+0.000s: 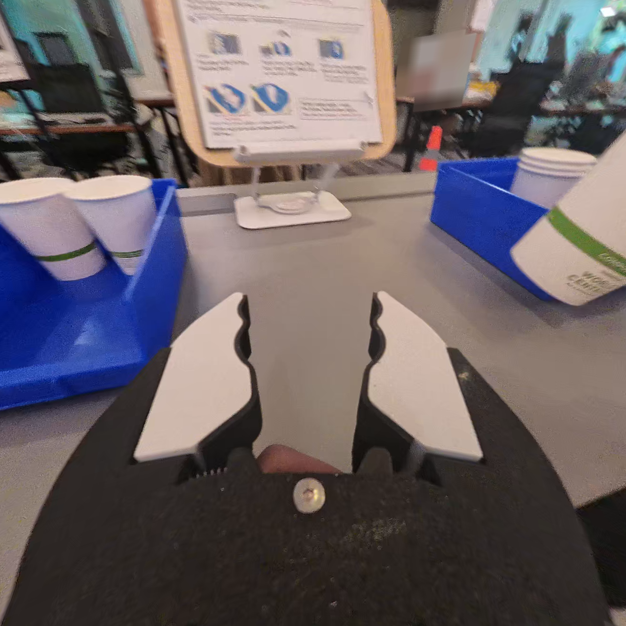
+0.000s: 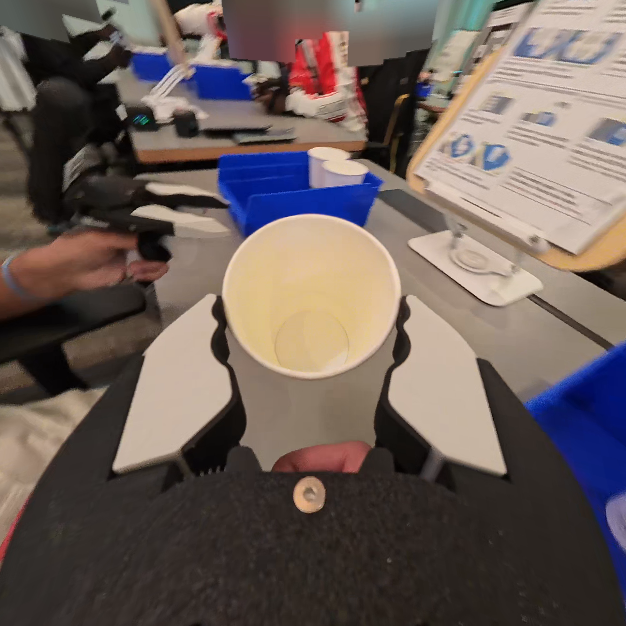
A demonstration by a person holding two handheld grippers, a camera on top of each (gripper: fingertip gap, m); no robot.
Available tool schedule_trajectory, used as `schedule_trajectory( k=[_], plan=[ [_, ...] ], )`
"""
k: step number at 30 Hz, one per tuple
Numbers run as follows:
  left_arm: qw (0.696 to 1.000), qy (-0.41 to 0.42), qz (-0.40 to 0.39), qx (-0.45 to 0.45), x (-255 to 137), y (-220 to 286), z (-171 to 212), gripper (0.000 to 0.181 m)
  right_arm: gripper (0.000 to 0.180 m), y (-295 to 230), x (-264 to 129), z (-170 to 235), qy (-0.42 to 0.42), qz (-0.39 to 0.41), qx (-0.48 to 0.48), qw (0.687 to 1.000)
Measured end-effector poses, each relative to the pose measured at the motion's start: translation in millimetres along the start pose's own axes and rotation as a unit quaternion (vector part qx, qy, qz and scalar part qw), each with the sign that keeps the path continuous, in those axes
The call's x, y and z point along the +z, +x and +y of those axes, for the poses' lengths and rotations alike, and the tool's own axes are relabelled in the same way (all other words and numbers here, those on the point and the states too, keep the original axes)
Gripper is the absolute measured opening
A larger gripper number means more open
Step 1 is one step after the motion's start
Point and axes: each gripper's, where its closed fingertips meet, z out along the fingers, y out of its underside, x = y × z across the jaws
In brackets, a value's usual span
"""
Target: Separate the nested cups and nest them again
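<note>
Left blue bin [image 1: 84, 338] has two loose paper cups [image 1: 50, 227] leaning in it. The left gripper [image 1: 310, 305] is spread apart, empty over the grey table [image 1: 305, 264]. The right gripper [image 2: 310, 305] is clamped around one cup [image 2: 310, 294] (mouth facing the camera), with stacked cups [image 1: 552, 176] in the right bin [image 1: 481, 216].

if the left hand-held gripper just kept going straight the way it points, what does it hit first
Probably the white base of the document stand. The left hand-held gripper is open and empty over bare grey table, between the two blue bins. Depth is hard to judge; a downward tilt would meet the table first.
</note>
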Motion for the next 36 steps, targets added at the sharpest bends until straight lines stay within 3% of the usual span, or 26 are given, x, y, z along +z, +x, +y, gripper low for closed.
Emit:
schedule_trajectory(
  k=[3, 6, 11, 15, 23, 36],
  plan=[
    [0.999, 0.020, -0.046, -0.011, -8, -18, 5, 0.067, 0.096, 15, -12, -3, 0.034, 0.040, 0.087, 0.995],
    [1.000, 0.003, -0.018, -0.009, -4, -4, 13, 0.067, 0.096, 49, -34, -22, 0.036, 0.129, 0.085, 0.987],
    [0.999, -0.007, 0.004, 0.038, 0, 15, 21, 0.065, 0.096, 159, -93, -69, 0.032, 0.306, 0.097, 0.947],
    [0.999, -0.003, 0.007, 0.049, -2, 17, 19, 0.065, 0.096, 249, -113, -64, -0.003, 0.382, 0.129, 0.915],
    [0.999, 0.030, -0.024, 0.032, -9, -6, 1, 0.058, 0.096, 326, -87, 0, -0.081, 0.430, 0.159, 0.885],
    [0.999, 0.021, -0.015, 0.039, -7, -5, 6, 0.057, 0.098, 318, -73, 84, -0.175, 0.389, 0.212, 0.879]
  ],
)
